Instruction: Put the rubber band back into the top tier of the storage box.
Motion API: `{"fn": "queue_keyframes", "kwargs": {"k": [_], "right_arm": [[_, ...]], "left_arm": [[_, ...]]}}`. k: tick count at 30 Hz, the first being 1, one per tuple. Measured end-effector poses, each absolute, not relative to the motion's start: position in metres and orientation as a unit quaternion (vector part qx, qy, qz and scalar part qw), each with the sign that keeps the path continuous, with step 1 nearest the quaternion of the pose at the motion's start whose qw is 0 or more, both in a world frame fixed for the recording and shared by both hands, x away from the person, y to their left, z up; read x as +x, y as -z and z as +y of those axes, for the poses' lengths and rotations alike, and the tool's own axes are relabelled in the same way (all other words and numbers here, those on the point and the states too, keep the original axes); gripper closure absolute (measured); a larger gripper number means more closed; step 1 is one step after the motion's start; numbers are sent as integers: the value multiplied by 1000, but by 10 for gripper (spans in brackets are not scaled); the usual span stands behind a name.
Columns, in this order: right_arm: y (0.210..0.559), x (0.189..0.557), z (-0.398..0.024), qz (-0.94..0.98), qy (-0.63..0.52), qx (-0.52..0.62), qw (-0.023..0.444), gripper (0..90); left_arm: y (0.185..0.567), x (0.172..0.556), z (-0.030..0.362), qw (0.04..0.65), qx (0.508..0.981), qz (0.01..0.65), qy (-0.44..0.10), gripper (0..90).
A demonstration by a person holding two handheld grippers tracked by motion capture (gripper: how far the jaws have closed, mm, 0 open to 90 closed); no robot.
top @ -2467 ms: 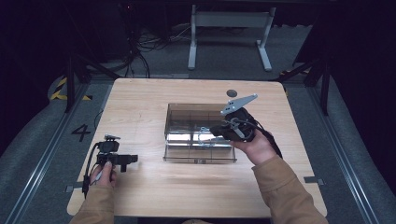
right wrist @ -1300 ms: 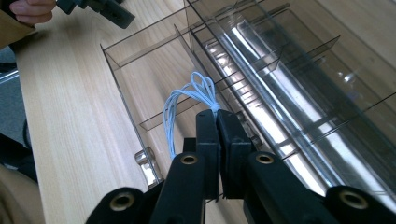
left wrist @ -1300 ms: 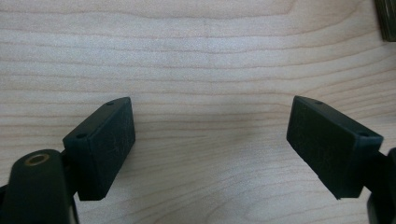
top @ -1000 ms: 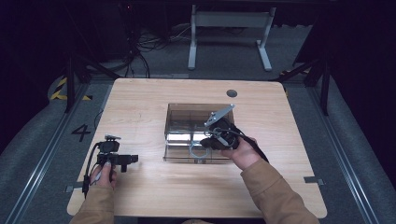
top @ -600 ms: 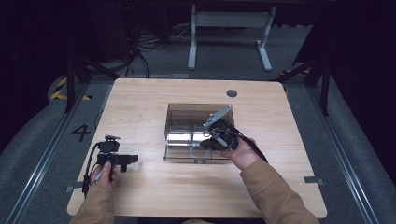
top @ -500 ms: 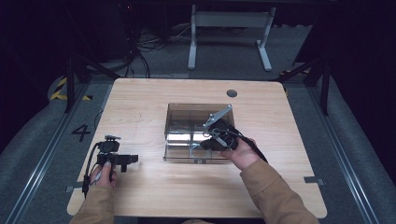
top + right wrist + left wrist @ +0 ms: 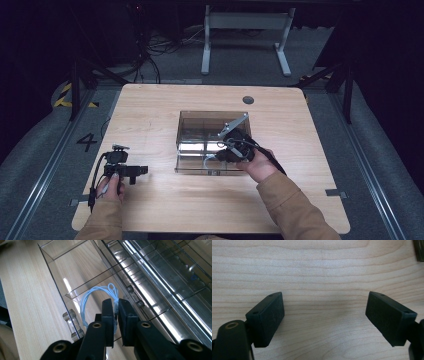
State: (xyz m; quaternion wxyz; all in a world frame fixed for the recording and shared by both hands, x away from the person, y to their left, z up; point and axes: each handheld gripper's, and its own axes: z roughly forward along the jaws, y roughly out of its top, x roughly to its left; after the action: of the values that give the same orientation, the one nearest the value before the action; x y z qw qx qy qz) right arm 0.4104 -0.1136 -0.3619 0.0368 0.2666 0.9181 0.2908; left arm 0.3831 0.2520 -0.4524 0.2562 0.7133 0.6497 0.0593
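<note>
High view: floor numeral "4" [image 7: 86, 142]; left claw [image 7: 324, 318] wide apart, right claw [image 7: 115, 305] pinches white cord [image 7: 96, 293].

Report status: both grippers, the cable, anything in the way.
Left gripper open, idle over bare table. Right gripper shut on coiled pale-blue cable, over the clear organizer box. Box dividers close around it.

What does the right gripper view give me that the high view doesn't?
Right gripper view alone: the right tongs shut on a coiled pale blue cable, held over a divided compartment. High view alone: the whole wooden table, the left tongs resting near its left edge, and both sleeved forearms. Shared: the clear plastic organizer box and the right tongs over its near side.
</note>
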Motion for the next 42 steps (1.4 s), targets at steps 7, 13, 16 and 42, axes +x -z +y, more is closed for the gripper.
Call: {"fn": "queue_keyframes", "kwargs": {"k": [7,13,16,42], "right_arm": [[359,410,-115,912,-309,268,42,643],[352,407,-119,902,-330,270,62,544],[347,405,-124,899,-339,270,67,514],[327,393,-182,872,-365,310,102,465]], "left_arm": [[452,383,252,256,713,650,-60,161],[452,383,252,256,711,652,-61,161],[452,383,252,256,712,651,-60,161],[452,383,252,255,712,651,-60,161]]}}
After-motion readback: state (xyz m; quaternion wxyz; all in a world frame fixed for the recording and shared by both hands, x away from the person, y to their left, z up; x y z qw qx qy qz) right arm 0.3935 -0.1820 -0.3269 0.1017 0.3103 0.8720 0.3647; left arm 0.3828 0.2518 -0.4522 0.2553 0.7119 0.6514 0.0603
